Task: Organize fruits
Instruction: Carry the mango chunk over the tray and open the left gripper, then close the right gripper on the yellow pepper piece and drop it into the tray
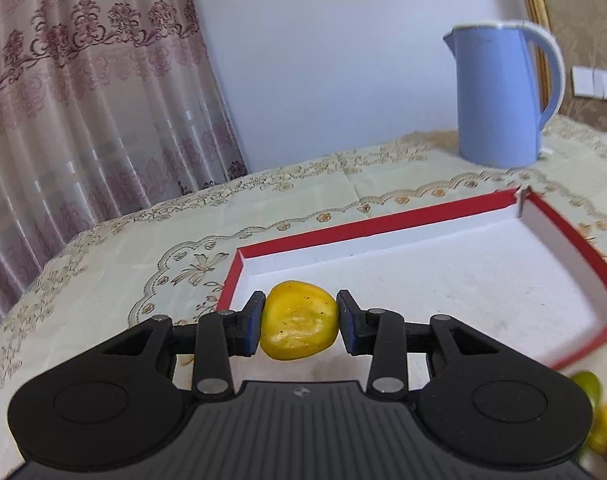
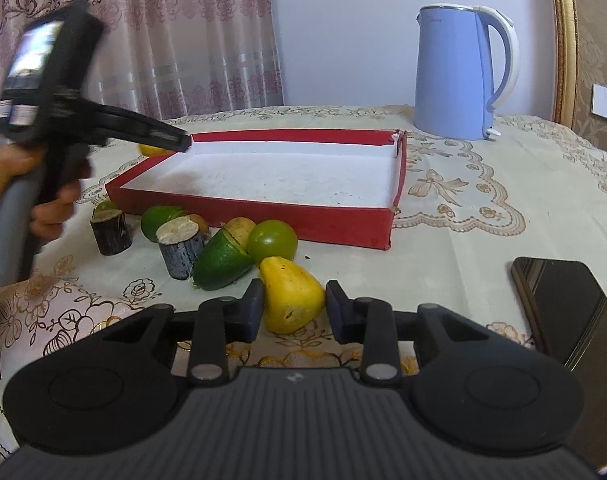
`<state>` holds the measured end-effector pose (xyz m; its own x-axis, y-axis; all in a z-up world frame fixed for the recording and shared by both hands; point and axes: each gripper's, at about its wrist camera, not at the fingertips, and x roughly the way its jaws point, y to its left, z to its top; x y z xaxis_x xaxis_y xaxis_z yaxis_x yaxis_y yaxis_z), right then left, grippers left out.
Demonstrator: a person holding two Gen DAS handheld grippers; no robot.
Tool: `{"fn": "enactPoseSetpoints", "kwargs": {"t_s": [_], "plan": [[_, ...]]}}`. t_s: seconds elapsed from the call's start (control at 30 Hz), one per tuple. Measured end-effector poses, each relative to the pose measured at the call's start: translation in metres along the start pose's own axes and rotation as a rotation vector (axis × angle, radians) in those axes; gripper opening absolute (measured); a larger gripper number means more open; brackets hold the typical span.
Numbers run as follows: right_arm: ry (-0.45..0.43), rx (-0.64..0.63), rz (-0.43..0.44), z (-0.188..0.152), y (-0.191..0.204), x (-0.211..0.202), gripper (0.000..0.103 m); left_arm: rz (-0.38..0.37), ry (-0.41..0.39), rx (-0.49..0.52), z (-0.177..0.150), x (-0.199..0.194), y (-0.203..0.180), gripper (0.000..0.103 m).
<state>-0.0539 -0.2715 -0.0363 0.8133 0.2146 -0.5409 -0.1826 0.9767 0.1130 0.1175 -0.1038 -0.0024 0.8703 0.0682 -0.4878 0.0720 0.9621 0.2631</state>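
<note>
1. Left claw [image 1: 298,326]: pads clamped on both flanks of a yellow fruit [image 1: 299,326], carried above the near-left corner of the red box [image 1: 435,210]. Squeeze across the widest part, so it sits steady. My read: carry phase, drop comes next.
2. Right claw [image 2: 291,306]: pads pressed against the sides of a yellow pear-shaped fruit [image 2: 290,294], narrow end pointing away. Fruit looks to be resting on the desk [image 2: 483,216], not lifted. My read: grip just made, lift pending.
3. From the right wrist view, the left tool hangs over the box's far-left corner, held by a hand [image 2: 51,208]; its fruit is only a yellow sliver there.
4. Box: white floor, nothing lying in it. Open top and low walls suit a drop from above. Task barely started, in my judgement.
5. Pile just in front of the box's near wall, within reach of both claws. Count:
   - round green fruit [image 2: 272,240]: 1
   - green pointed fruit [image 2: 219,266]: 1
   - other green fruit behind the stubs: at least 2, partly hidden
   - tan fruit [image 2: 239,230]: 1, maybe a second reddish one, hard to tell
   - dark stubby cylinders [image 2: 179,248]: 2
   - yellow fruits in claws: 2
6. Outer items: blue kettle [image 2: 459,76] 1, behind the box; dark phone [image 2: 563,312] 1, right of the right claw. Both clear of the carry path.
</note>
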Motion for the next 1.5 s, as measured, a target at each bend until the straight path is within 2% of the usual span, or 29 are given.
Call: {"fn": "enactPoseSetpoints", "kwargs": {"t_s": [0.2, 0.53, 0.6, 0.67, 0.77, 0.9, 1.0, 1.1, 1.23, 1.5], "plan": [[0.0, 0.02, 0.0, 0.0, -0.005, 0.0, 0.031, 0.006, 0.057, 0.01, 0.008, 0.029, -0.011, 0.037], [-0.001, 0.028, 0.007, -0.001, -0.008, -0.001, 0.031, 0.049, 0.081, 0.057, 0.006, 0.04, -0.023, 0.04], [-0.001, 0.031, 0.006, -0.001, -0.008, -0.002, 0.031, 0.056, 0.072, 0.061, 0.006, 0.039, -0.024, 0.045], [-0.001, 0.031, -0.001, 0.0, -0.009, -0.002, 0.031, 0.059, 0.059, 0.07, 0.007, 0.036, -0.026, 0.056], [-0.006, 0.038, -0.013, 0.0, -0.012, -0.004, 0.031, 0.066, 0.043, 0.079, 0.008, 0.032, -0.028, 0.064], [-0.021, 0.054, -0.021, 0.001, -0.018, -0.01, 0.031, 0.063, 0.037, 0.077, 0.009, 0.024, -0.027, 0.066], [-0.038, 0.072, -0.016, 0.004, -0.022, -0.016, 0.031, 0.072, 0.012, 0.029, 0.007, 0.006, -0.017, 0.066], [-0.06, 0.098, -0.003, 0.009, -0.028, -0.02, 0.031, 0.093, -0.012, -0.042, -0.003, -0.019, 0.0, 0.076], [-0.083, 0.135, 0.028, 0.018, -0.033, -0.02, 0.031, 0.148, -0.044, -0.115, -0.025, -0.048, 0.022, 0.079], [-0.113, 0.128, 0.058, 0.053, -0.025, 0.003, 0.031, 0.19, 0.012, -0.199, -0.047, -0.055, 0.055, 0.08]]}}
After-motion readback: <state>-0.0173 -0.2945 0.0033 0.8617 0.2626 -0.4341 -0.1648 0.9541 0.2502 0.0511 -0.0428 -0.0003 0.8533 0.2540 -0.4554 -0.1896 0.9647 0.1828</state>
